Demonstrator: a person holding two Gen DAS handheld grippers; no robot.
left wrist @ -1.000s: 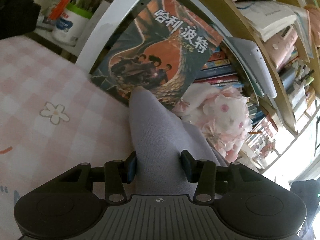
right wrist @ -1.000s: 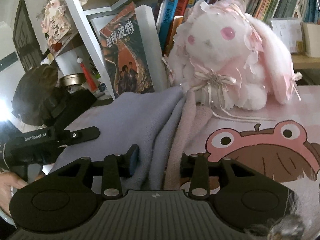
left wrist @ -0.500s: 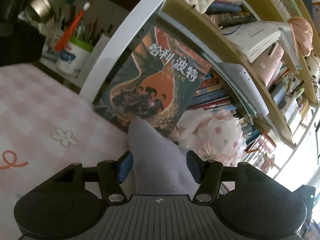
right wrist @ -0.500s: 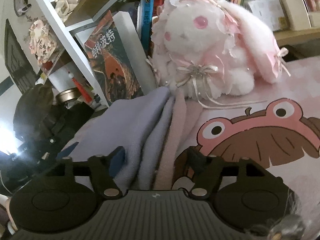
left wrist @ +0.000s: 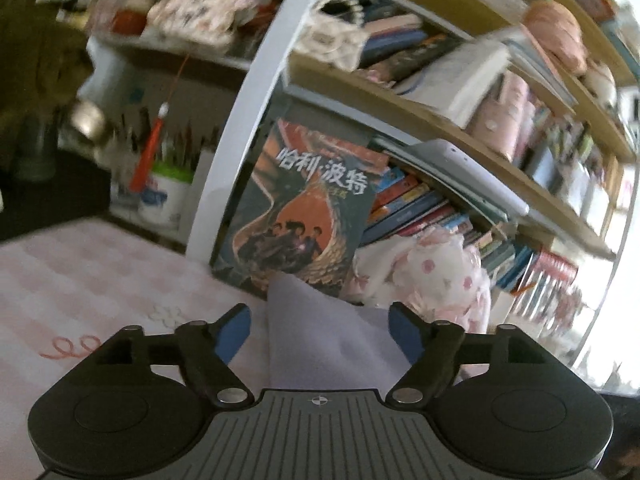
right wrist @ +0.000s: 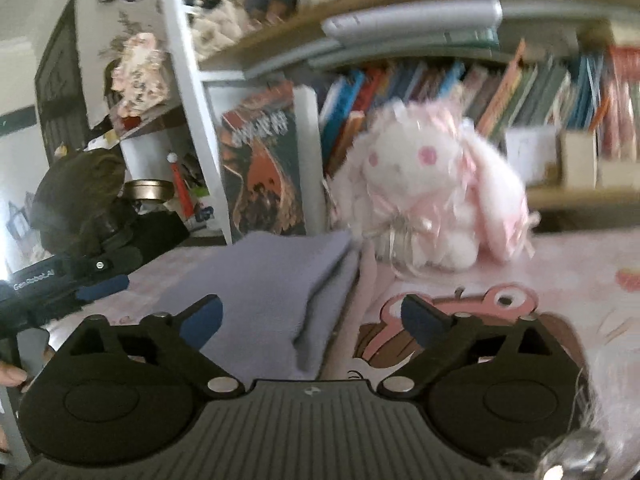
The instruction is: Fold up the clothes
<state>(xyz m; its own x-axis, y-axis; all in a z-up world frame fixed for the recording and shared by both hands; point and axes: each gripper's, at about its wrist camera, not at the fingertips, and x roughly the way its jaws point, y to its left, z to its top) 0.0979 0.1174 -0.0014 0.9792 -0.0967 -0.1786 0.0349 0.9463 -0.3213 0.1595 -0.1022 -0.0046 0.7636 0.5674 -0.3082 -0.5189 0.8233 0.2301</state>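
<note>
the pink printed bed cover (right wrist: 560,264) carries the lilac garment (right wrist: 280,280), lying doubled over in front of the bookshelf (left wrist: 460,92). this looks like the release after a fold. the left gripper (left wrist: 319,330) and right gripper (right wrist: 311,312) have just been opening; both stand apart, cloth between the jaws but unpressed. next comes finding a fresh edge. only the right view shows the layered fold edge, the plush rabbit (right wrist: 432,196) whole, and the other gripper.

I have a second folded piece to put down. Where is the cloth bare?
Bare: the checked cloth left of the lilac garment, and the frog print to its right, in front of the plush rabbit. Crowded: the back edge, where the book, rabbit and shelves stand.
</note>
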